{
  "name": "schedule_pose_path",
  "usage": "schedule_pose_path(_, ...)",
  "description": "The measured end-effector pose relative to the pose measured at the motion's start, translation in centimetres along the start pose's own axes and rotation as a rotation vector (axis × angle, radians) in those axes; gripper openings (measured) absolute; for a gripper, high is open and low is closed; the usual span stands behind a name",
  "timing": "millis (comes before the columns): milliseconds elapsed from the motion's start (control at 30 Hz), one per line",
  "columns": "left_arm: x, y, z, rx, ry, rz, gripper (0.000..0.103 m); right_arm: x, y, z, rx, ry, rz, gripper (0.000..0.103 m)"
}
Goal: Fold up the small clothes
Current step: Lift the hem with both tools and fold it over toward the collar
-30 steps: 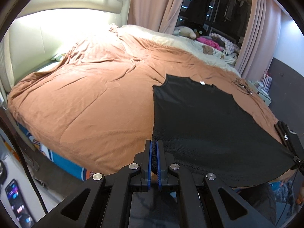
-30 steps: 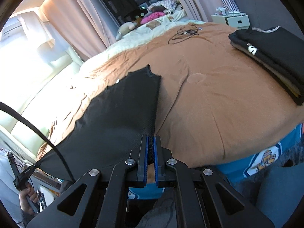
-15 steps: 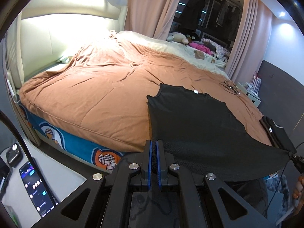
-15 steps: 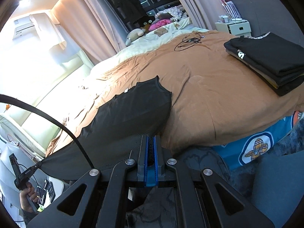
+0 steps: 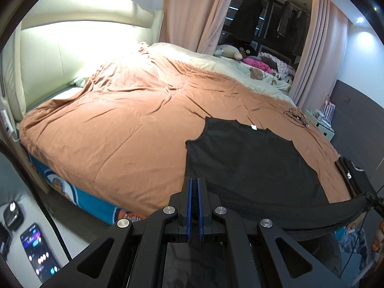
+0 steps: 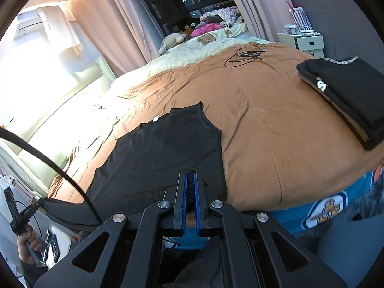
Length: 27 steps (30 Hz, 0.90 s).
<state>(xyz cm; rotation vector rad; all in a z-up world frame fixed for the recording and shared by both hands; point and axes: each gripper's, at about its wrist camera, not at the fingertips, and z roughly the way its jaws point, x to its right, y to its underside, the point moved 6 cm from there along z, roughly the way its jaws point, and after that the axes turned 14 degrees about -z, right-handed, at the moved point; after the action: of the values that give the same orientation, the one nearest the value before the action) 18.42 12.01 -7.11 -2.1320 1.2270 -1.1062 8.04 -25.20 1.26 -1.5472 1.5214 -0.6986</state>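
I have both grippers clamped on the hem corners of the black top (image 5: pixel 242 158), left gripper (image 5: pixel 195 199) on one, right gripper (image 6: pixel 189 192) on the other, so the hem hangs taut off the bed (image 5: pixel 115 139) edge while the neck end lies flat. The quilt beyond is open; the folded stack (image 6: pixel 345 91) lies well to my right.

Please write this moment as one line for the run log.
step: spreading top | left gripper: shut on black top hem | right gripper: shut on hem | top: upper part flat on bed, hem lifted
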Motion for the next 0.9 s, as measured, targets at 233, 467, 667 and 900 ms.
schedule_pose_path(233, 1.4, -3.1, 4.3, -0.01, -0.01, -0.007, 0.004, 0.5, -3.4, 4.7, -0.035, 0.023, -0.004, 0.002)
schedule_pose_path(467, 2.8, -5.9, 9.5, -0.033, -0.022, -0.018, 0.004, 1.1, -7.0, 9.9, -0.075, 0.051, -0.012, 0.002)
schedule_pose_path(667, 3.0, -7.4, 14.4, -0.069, -0.054, -0.038, 0.004, 1.1, -9.5, 15.3, -0.131, 0.073, -0.035, 0.002)
schedule_pose_path(900, 2.7, -8.6, 20.5, -0.131, -0.107, -0.05, 0.004, 1.2, -11.7, 21.1, -0.189, 0.097, -0.045, 0.002)
